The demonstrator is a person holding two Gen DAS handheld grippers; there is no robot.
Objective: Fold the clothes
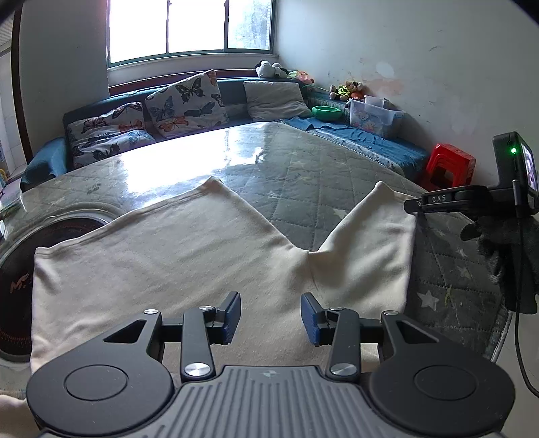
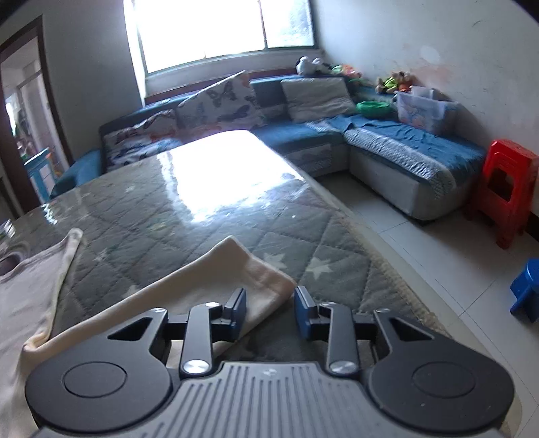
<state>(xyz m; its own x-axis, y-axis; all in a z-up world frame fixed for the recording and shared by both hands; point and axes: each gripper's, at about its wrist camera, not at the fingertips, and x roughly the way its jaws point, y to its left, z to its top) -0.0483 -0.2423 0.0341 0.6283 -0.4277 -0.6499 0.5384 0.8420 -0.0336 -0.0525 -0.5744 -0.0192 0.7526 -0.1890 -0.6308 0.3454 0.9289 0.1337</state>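
Right wrist: quilted table (image 2: 202,215), blue sofa (image 2: 387,145)

Bright window (image 1: 190,27) at upper centre, glare reflected on the quilted grey table cover (image 1: 303,175). Blue corner sofa (image 2: 387,141) beneath it, carrying butterfly-print cushions (image 1: 185,101), soft toys and a clear storage box (image 2: 421,111). White wall at right, marked. Red plastic stools (image 2: 505,192) on pale tiled floor (image 2: 438,262).

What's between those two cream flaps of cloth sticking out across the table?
Nothing but bare quilted table cover. In the left wrist view the cream garment splits in a V, and the grey starred cover shows through the gap.
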